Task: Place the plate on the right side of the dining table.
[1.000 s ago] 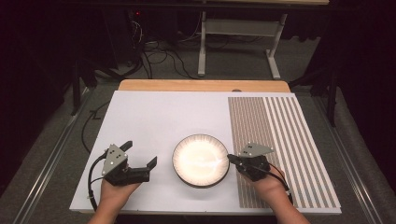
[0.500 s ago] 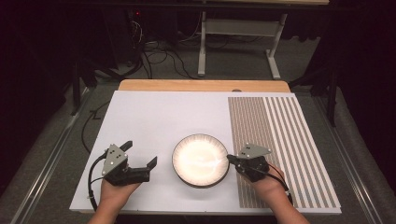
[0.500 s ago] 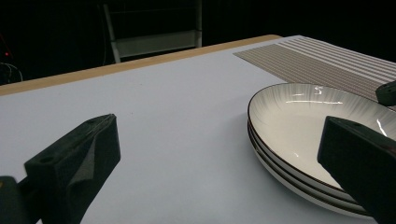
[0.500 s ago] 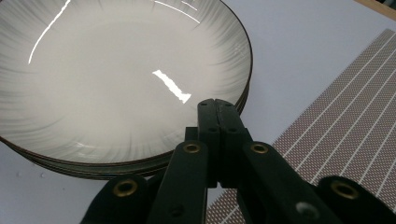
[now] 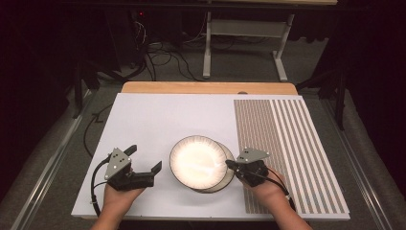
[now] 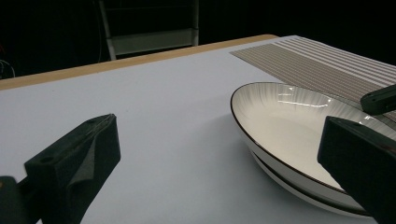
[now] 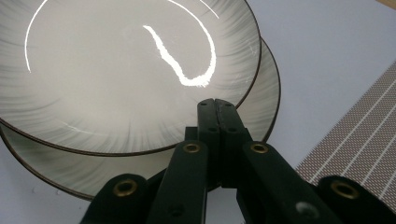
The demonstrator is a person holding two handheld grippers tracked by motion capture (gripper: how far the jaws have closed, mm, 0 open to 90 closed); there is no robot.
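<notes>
Top plate (image 5: 197, 160) sat offset on a lower plate (image 5: 225, 179), near front-centre of the bench (image 5: 158, 115), prob. being slid off the stack. Right claw (image 5: 229, 165) was pressed together, tips at the top plate's rim; pinch vs push unclear. Left claw (image 5: 145, 159) was spread, holding nothing, beside the plates. Lower plate mostly covered.

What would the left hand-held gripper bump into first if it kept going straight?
Probably the top plate: the left hand-held gripper, open, points toward its near rim. Depth is hard to judge.
</notes>
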